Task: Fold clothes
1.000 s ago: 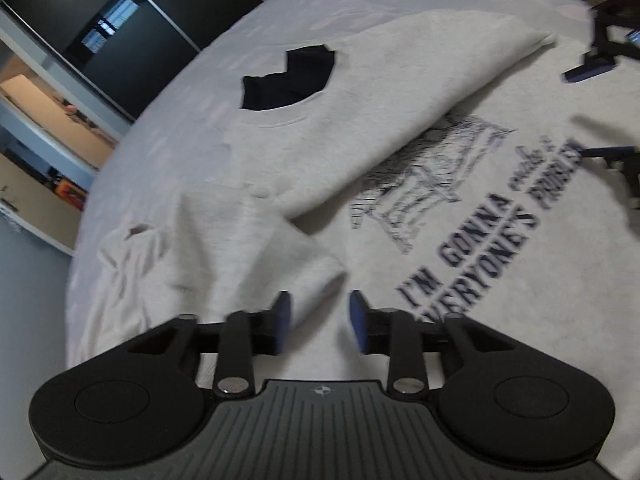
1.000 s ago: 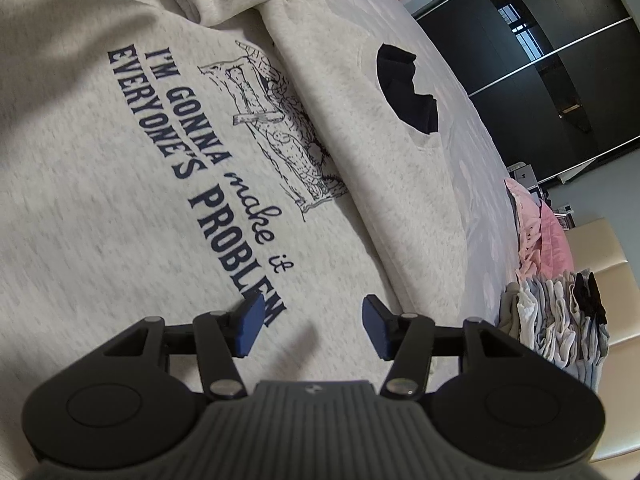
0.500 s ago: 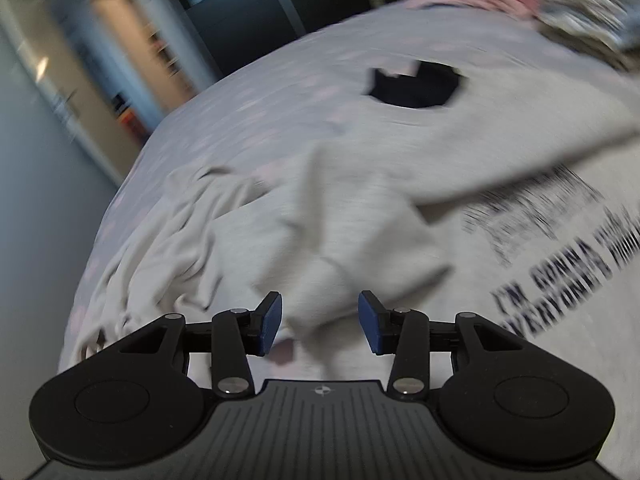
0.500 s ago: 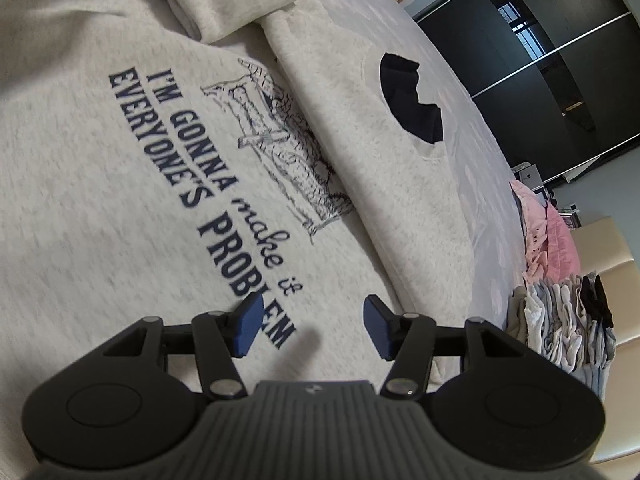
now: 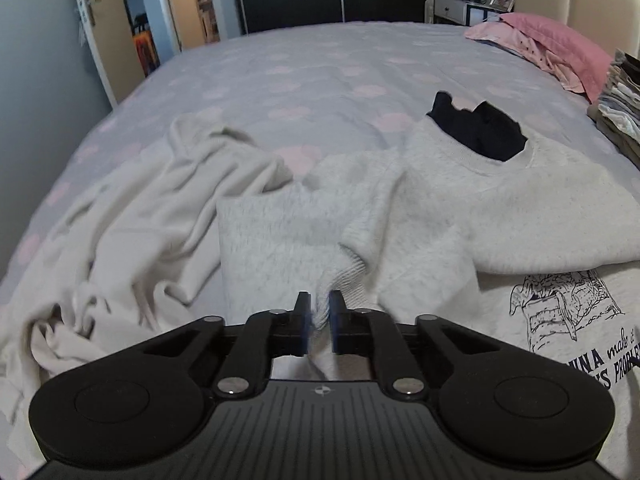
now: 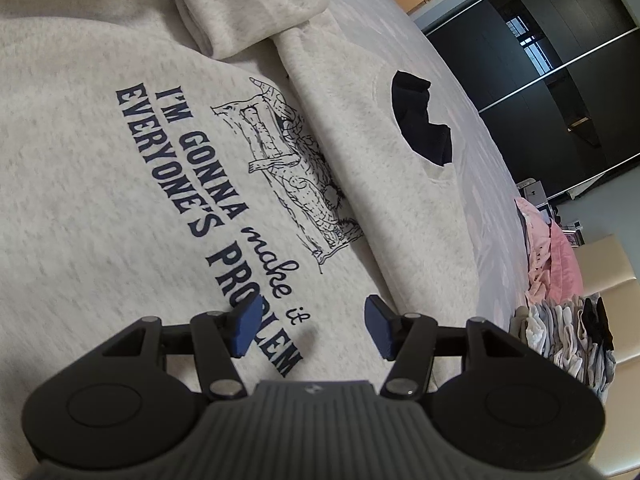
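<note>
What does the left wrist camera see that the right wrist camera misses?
Only the left view shows the left gripper pinching the sweatshirt's sleeve cuff, a crumpled cream garment, and a doorway.

Only the right view shows the open right gripper above the full printed slogan.

Both show the grey sweatshirt, its dark collar lining, pink bedding and the folded stack.

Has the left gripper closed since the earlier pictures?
Yes. The left gripper, open before, is now shut on the sweatshirt sleeve, beside the cream garment.
</note>
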{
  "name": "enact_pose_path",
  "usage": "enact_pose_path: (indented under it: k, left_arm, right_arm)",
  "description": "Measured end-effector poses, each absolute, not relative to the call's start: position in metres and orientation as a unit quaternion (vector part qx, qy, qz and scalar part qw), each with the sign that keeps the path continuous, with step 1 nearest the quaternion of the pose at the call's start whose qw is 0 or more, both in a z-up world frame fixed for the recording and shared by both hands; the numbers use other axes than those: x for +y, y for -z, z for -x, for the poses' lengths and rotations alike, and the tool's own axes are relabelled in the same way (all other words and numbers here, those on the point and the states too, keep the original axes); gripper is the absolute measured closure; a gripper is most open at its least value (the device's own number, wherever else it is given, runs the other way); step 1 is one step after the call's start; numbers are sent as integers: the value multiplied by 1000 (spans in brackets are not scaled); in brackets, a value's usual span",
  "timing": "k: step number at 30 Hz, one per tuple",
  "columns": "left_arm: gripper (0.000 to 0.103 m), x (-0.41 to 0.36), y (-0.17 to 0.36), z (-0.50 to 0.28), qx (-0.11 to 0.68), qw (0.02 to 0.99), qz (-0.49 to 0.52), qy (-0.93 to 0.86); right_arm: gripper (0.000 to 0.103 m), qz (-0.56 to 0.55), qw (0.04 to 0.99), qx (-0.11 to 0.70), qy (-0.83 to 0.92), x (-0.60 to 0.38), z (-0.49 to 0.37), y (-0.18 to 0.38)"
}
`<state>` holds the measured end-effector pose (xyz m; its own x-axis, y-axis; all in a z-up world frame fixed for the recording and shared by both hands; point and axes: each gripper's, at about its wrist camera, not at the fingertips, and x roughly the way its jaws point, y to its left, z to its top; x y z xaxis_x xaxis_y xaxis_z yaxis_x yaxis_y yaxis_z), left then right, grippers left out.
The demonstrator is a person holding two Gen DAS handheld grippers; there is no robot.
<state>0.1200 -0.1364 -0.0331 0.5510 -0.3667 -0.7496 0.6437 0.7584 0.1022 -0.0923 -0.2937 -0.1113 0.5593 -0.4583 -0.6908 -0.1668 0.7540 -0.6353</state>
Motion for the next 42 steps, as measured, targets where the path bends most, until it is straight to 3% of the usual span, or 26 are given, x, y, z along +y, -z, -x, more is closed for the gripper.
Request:
enact_pose_path:
  k: [10,19,26,32,42]
  left_arm:
    - [97,-196,-22,-63,330,827,-194,412]
    - [96,-251,-3,-28,318,798,-210,467]
    - [94,-244,0,-15,282,807,-249,454]
    - [93,-227,16,-20,299,804,-295,422]
    - [92,-183,40,-51,326,817,-328,344]
  right_arm:
    - [43,340,819,453,95,-296,99,106]
    - [43,329,827,445,100,-303,108,99]
    - [43,288,846,440,91,-311,111,91]
    - [43,274,860,421,91,-311,109,87]
    - [43,89,911,394,88,-338,73,53]
